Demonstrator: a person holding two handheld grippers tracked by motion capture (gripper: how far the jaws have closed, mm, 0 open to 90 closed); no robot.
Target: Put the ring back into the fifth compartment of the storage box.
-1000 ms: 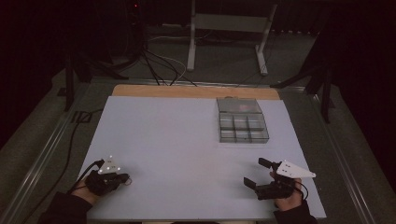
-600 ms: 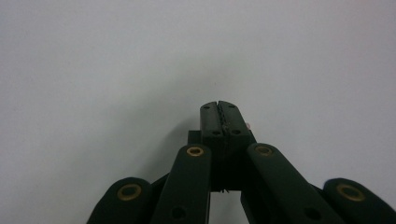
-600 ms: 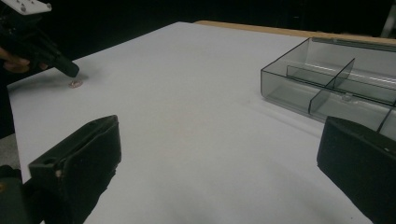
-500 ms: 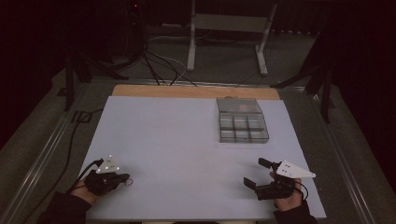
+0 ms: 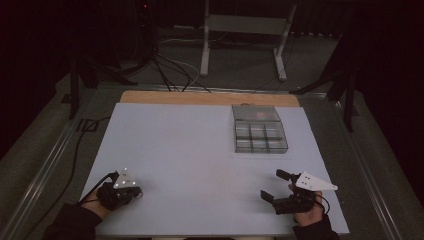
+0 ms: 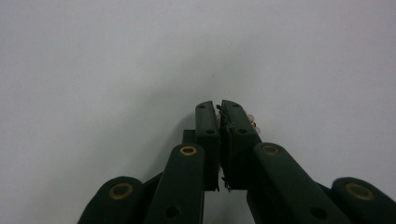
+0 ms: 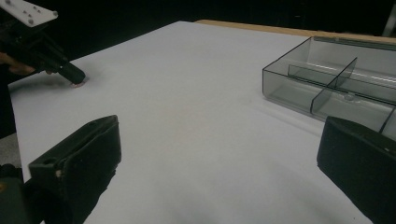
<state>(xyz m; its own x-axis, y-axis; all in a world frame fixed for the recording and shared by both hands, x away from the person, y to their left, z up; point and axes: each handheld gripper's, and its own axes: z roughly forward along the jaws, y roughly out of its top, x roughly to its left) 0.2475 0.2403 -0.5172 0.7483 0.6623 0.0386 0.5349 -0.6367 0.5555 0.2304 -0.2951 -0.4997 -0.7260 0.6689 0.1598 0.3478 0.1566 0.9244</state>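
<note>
I see a tiny pale pink object (image 6: 252,120) peeking out at the tips of my left gripper (image 6: 219,108), pressed against the outer side of one black jaw, low on the white table sheet (image 6: 93,70). I cannot tell what it is, nor whether the jaws truly pinch it; it is mostly hidden behind the pad. In the right gripper view the same pinkish speck sits on the sheet right under that gripper's nose, touching it.

The left gripper's jaws stand together, with only a thin seam between the pads. It points down at the sheet near the table's near left corner in the high view, my hand (image 5: 95,205) behind it.

My right gripper (image 5: 274,186) rests near the near right corner, well apart from the left one, jaws spread wide with nothing between them.

Beyond it, toward the far right of the sheet, lies a clear smoky plastic compartment box (image 5: 259,129) with dividers, well apart from both grippers. A wooden table edge (image 5: 200,98) shows past the sheet's far side.
</note>
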